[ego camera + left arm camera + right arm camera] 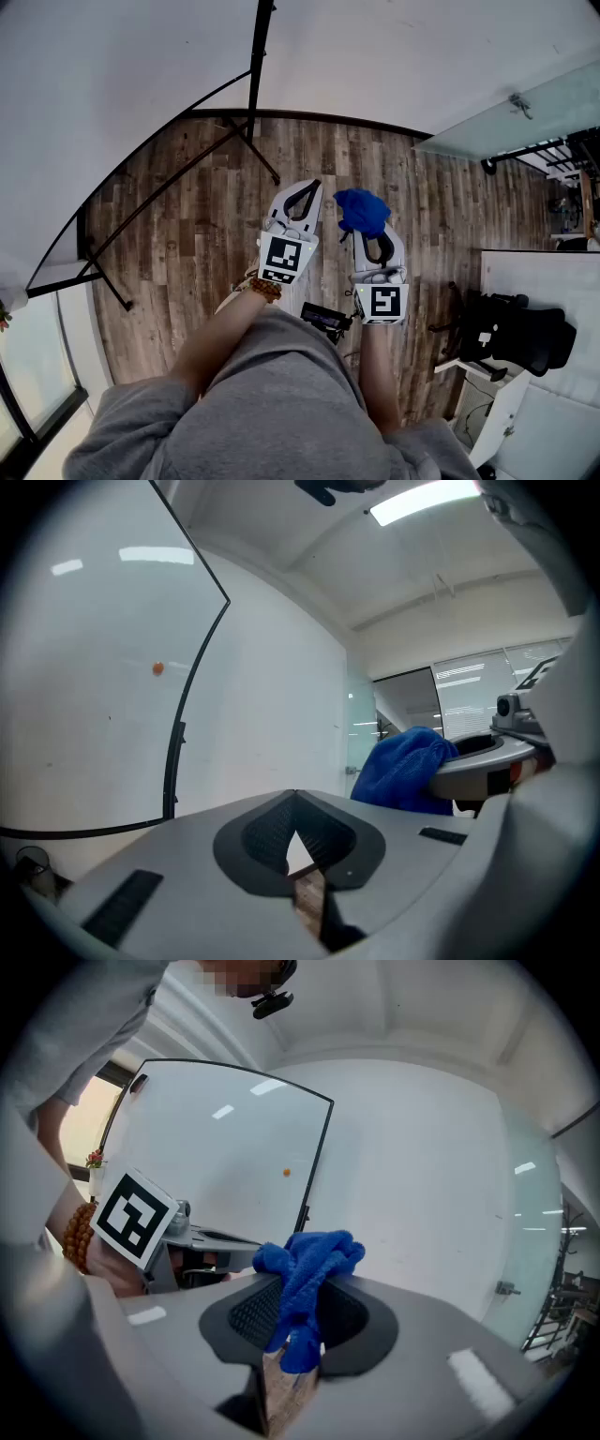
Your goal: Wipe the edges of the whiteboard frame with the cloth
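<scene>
The cloth (305, 1283) is bunched in the right gripper (298, 1324), whose jaws pinch it with a tuft sticking out past the tips. The whiteboard (216, 1147) stands ahead and to the left, apart from the cloth. The nearest part of its frame (317, 1162) is the right edge, which runs upright, so I judge the wipe starts there and follows that line. The left gripper (298, 819) sits just beside the right one, jaws pressed together on nothing, nearer the board but idle. The stand's legs (108, 277) splay across the floor (187, 216) below the board and could catch a foot; nothing lies between cloth and frame
</scene>
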Available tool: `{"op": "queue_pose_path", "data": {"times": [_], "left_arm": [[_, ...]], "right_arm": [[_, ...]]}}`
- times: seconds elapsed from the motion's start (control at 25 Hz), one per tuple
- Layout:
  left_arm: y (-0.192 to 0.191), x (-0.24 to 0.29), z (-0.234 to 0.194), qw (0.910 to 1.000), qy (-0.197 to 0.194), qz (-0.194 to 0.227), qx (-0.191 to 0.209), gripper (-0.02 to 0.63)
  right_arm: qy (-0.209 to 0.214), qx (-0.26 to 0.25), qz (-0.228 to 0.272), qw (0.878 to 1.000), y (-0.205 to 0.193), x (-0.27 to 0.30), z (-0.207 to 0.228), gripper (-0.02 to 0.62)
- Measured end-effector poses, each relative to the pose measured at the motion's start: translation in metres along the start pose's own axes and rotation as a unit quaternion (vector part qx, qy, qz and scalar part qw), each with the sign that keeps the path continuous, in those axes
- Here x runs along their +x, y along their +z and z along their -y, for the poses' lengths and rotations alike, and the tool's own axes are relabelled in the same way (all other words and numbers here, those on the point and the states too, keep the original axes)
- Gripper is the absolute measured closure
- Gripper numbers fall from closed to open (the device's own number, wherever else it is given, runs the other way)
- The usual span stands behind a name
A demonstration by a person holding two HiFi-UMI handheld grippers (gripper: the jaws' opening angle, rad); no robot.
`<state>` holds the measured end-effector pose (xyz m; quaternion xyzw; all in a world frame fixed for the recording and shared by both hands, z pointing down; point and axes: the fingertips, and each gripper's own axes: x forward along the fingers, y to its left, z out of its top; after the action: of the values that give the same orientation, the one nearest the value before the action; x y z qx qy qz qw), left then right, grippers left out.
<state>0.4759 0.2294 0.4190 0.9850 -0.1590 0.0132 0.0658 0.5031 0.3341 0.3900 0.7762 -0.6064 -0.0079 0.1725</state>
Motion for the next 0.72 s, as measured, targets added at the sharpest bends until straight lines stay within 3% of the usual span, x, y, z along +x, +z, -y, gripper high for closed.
{"op": "queue_pose_path", "data": {"times": [0.32,0.72], "left_arm": [[0.025,0.011,-0.048,0.9991,0.036,0.011,0.017,0.597],[0.032,-0.014,-0.117,0.9926,0.117,0.006,0.032,0.597]], "right_arm": [[0.039,0.017,0.031,0.999,0.027,0.064,0.003,0.491],[0.107,0.037,0.051,0.992,0.043,0.138,-0.019,0.488]]}}
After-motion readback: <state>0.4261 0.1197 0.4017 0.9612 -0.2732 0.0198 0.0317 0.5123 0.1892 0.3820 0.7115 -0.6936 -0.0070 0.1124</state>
